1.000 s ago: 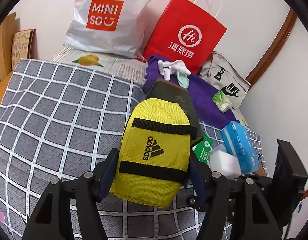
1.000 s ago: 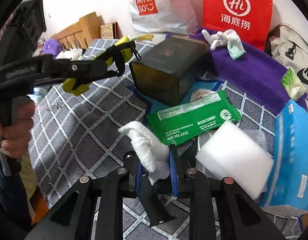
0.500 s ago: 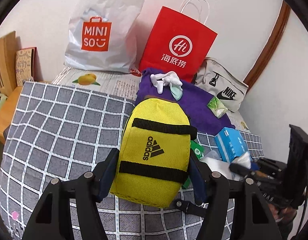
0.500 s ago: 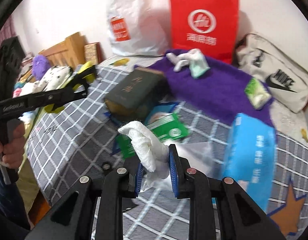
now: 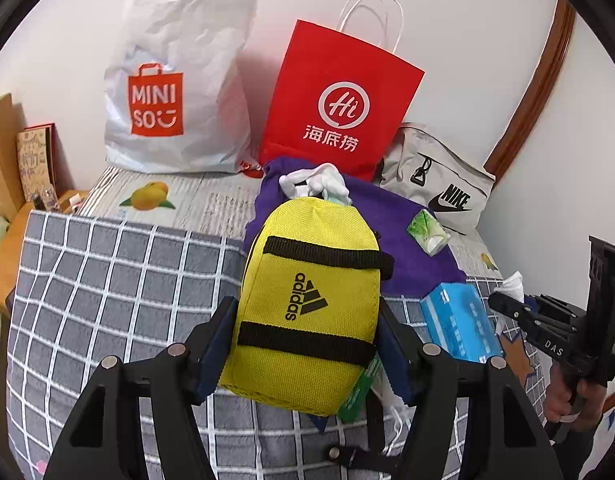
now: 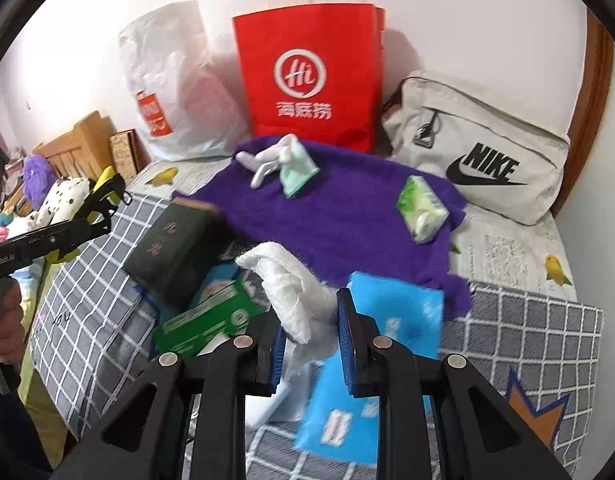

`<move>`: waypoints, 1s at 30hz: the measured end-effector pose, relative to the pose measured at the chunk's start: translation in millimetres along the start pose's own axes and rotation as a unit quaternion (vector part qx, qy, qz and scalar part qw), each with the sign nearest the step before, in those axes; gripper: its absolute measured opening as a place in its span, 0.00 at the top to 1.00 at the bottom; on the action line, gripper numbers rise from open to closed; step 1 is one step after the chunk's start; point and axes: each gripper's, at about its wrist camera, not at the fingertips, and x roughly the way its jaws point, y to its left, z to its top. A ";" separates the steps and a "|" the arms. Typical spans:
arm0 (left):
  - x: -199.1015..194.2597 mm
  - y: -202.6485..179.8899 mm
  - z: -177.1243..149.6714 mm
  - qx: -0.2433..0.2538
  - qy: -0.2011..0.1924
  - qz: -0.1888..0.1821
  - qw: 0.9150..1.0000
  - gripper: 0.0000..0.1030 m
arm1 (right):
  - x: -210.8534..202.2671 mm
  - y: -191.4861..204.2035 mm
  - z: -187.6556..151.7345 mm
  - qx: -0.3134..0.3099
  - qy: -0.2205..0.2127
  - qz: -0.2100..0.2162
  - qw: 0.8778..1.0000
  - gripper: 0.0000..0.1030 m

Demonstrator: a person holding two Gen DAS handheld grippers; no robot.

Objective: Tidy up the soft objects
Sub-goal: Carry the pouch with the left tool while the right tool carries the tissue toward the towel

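My left gripper (image 5: 303, 344) is shut on a yellow Adidas pouch (image 5: 311, 300) with black straps, held above the grey checked blanket (image 5: 107, 280). My right gripper (image 6: 309, 340) is shut on a white rolled cloth (image 6: 295, 280), held above the bed; it also shows at the right edge of the left wrist view (image 5: 511, 304). A purple towel (image 6: 347, 216) lies farther back with white gloves (image 6: 271, 158) and a green tissue pack (image 6: 421, 208) on it.
A dark box (image 6: 175, 244), a green wipes pack (image 6: 207, 320) and a blue tissue box (image 6: 387, 344) lie below the right gripper. A white Miniso bag (image 5: 175, 92), a red paper bag (image 5: 339, 100) and a Nike bag (image 6: 479, 160) stand against the wall.
Both grippers have risen and drawn back from the bed with their loads. The right gripper has swung right, over the blue tissue box.
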 end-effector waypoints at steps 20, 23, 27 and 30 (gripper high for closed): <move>66.0 -6.5 57.3 0.002 0.027 0.000 1.000 0.38 | 62.4 -68.6 59.4 0.034 0.021 -0.030 0.999 0.77; 77.7 -9.0 67.4 0.008 0.031 0.000 0.999 0.38 | 77.1 -74.6 65.0 0.035 0.036 -0.041 0.998 0.77; 100.5 -12.0 83.7 0.013 0.043 -0.002 0.999 0.38 | 91.1 -81.4 69.8 0.036 0.040 -0.034 0.998 0.77; 115.3 -14.2 96.9 0.018 0.050 -0.004 0.999 0.38 | 104.4 -87.9 71.9 0.038 0.051 -0.034 0.997 0.77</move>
